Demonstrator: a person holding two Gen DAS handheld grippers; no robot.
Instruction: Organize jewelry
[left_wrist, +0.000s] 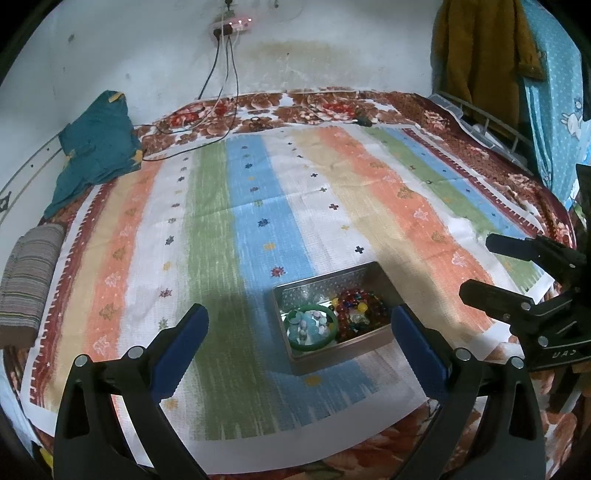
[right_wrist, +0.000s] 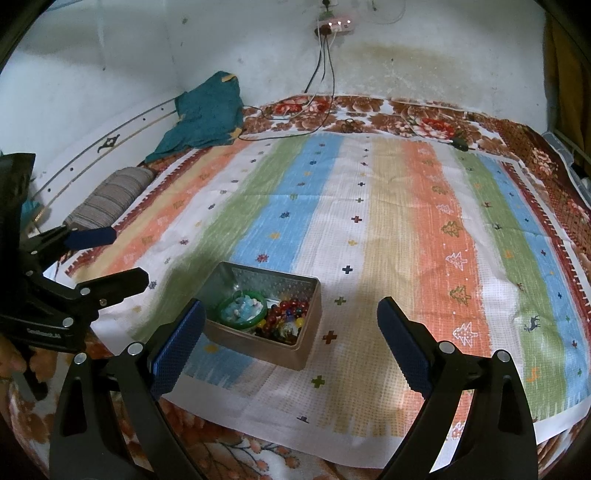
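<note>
An open metal tin (left_wrist: 343, 347) (right_wrist: 258, 347) sits on the striped cloth (left_wrist: 258, 206) (right_wrist: 369, 229) near its front edge. Inside lie a green bangle (left_wrist: 312, 346) (right_wrist: 240, 323) ringing pale blue beads (left_wrist: 309, 323) (right_wrist: 242, 308), and beside it a heap of red and mixed glass beads (left_wrist: 351, 299) (right_wrist: 291, 308). My left gripper (left_wrist: 299, 347) (right_wrist: 127, 254) stands open, its blue pads either side of the tin's near end but short of it. My right gripper (right_wrist: 291, 343) (left_wrist: 480, 267) is open too, right of the tin, holding nothing.
A teal garment (left_wrist: 98, 147) (right_wrist: 207, 110) and a rolled striped cloth (left_wrist: 26, 280) (right_wrist: 110, 195) lie at the bed's left edge. Cables (left_wrist: 221, 122) trail from a wall power strip (left_wrist: 231, 26). Clothes (left_wrist: 480, 55) hang at the right. A hand (right_wrist: 11, 354) grips the left tool.
</note>
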